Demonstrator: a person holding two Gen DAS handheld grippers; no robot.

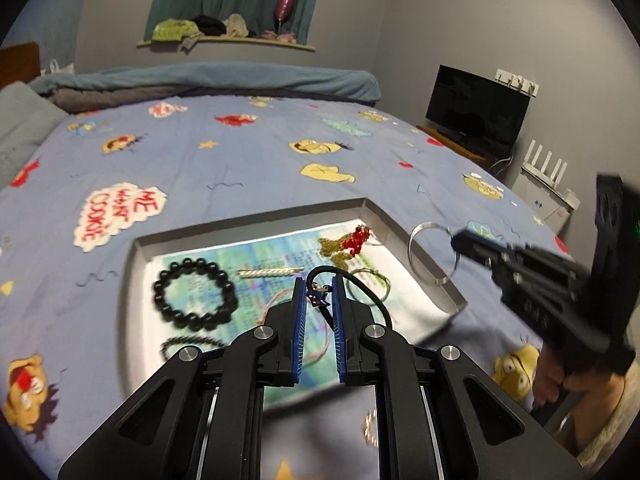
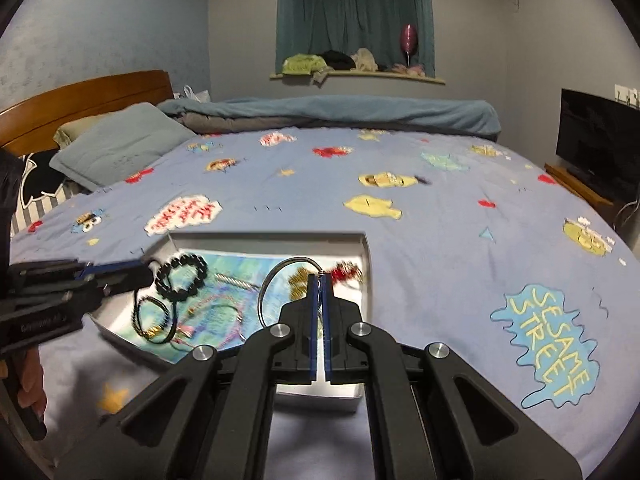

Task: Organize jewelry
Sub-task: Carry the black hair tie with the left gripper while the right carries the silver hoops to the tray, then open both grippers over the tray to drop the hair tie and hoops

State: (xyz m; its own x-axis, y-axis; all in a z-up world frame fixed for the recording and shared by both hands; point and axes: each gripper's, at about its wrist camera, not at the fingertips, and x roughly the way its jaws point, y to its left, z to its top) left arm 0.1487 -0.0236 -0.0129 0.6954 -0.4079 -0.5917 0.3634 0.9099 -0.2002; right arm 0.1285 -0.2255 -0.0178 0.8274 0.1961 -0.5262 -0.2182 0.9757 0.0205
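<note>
A shallow grey tray lies on the bed and holds jewelry: a black bead bracelet, a silver twisted bar, gold and red pieces. My left gripper is shut on the clasp of a black cord necklace over the tray. My right gripper is shut on a thin silver bangle, held above the tray. In the left wrist view the right gripper holds the bangle over the tray's right wall.
The tray lies on a blue cartoon bedsheet. A folded blanket and a pillow lie at the far side. A TV stands by the right wall. A small gold piece lies on the sheet near me.
</note>
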